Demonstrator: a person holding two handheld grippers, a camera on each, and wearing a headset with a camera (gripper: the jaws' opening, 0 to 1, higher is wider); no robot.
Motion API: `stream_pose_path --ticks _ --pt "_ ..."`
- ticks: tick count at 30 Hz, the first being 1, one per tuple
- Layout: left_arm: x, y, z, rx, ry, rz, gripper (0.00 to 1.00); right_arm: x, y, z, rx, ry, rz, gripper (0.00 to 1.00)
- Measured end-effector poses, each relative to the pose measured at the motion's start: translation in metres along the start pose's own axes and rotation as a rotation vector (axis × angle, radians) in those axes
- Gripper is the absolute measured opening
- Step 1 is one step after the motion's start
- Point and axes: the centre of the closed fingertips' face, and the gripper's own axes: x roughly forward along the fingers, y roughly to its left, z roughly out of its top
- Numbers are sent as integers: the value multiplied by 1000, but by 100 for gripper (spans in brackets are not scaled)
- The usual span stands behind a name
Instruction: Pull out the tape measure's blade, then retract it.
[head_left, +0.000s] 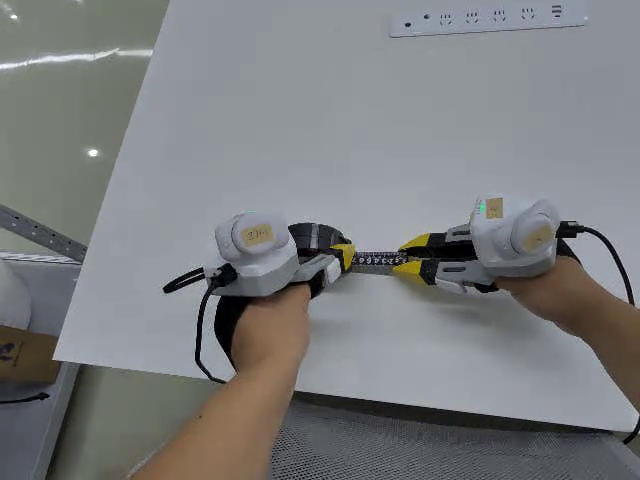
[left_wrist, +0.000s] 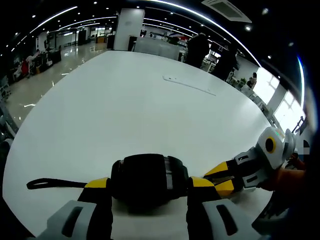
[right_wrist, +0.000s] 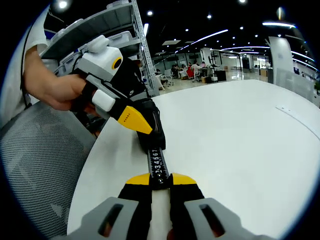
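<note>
Smooth white tabletop: left tool clamps the rounded black tape measure, right tool pinches its flat numbered blade.

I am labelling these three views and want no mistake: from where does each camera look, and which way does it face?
Head view: on the headset, looking forward and down at the white table; left hand, right hand, left gripper and right gripper show.
Left gripper view: on the left gripper, looking along its jaws across the table; they clamp the tape measure case.
Right gripper view: on the right gripper, facing the left gripper; its jaws pinch the blade.
Shared: each gripper view shows the other gripper.
</note>
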Motion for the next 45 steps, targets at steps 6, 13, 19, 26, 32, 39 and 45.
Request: stream_pose_path --ticks 6,13,19,26,32,39,45 --pt "1 1 0 6 -7 -4 57 1 4 1 -8 11 3 10" --pt "2 0 1 16 -14 13 59 1 7 1 -32 20 -17 10" --pt "2 1 1 30 -20 40 60 1 6 0 -44 24 -33 11" --pt "3 1 2 42 -5 52 59 2 2 -4 -50 18 -57 11" --pt "3 3 1 42 0 57 57 16 3 7 -121 13 -63 11" --pt "3 4 -2 38 1 52 58 38 7 11 -96 4 -52 11" --pt "3 5 -2 25 5 52 57 44 6 14 -105 -4 -55 11"
